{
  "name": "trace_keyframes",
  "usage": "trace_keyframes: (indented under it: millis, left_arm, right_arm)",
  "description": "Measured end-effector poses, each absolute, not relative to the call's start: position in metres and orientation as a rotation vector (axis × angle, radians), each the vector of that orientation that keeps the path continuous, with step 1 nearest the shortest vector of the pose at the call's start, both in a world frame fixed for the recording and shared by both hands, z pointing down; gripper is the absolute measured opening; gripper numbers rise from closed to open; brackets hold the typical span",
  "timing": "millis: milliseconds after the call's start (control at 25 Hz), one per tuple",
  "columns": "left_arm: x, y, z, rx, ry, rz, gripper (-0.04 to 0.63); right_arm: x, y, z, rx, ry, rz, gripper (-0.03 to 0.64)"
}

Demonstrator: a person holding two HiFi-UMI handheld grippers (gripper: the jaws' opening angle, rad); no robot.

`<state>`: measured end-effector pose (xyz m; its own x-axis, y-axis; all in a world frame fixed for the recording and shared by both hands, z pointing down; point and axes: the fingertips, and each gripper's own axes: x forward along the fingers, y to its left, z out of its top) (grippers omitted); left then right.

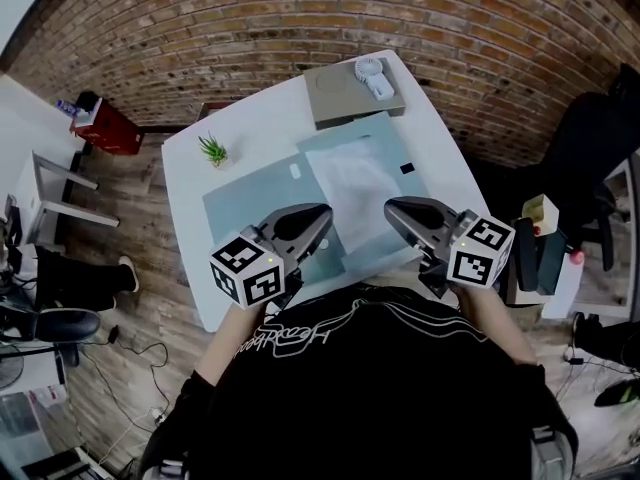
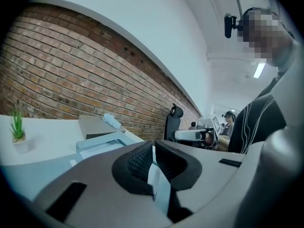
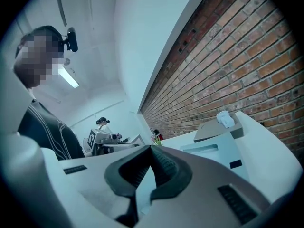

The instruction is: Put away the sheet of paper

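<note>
Head view shows the sheet of paper [image 1: 355, 178] running lengthwise up-frame between the closed left gripper [image 1: 325, 213] and closed right gripper [image 1: 390, 208], both equally near.

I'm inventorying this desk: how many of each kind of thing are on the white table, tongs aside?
Blue folders: 2
Paper sheet: 1
Potted plant: 1
Grey box: 1
White gadget on the box: 1
Small blocks, one white, one black: 2
Total: 8
</note>
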<state>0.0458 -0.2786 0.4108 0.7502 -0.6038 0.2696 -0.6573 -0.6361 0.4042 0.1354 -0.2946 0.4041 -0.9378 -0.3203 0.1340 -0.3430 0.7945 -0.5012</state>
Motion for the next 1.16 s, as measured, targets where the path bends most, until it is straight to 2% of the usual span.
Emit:
trace_keyframes:
  millis: [1160]
  left_arm:
    - [0.024,-0.253,0.412,2.391,-1.030,0.101,0.041]
  right_arm:
    - [0.118,-0.271,0.413,0.448,-2.920,0.807,0.003]
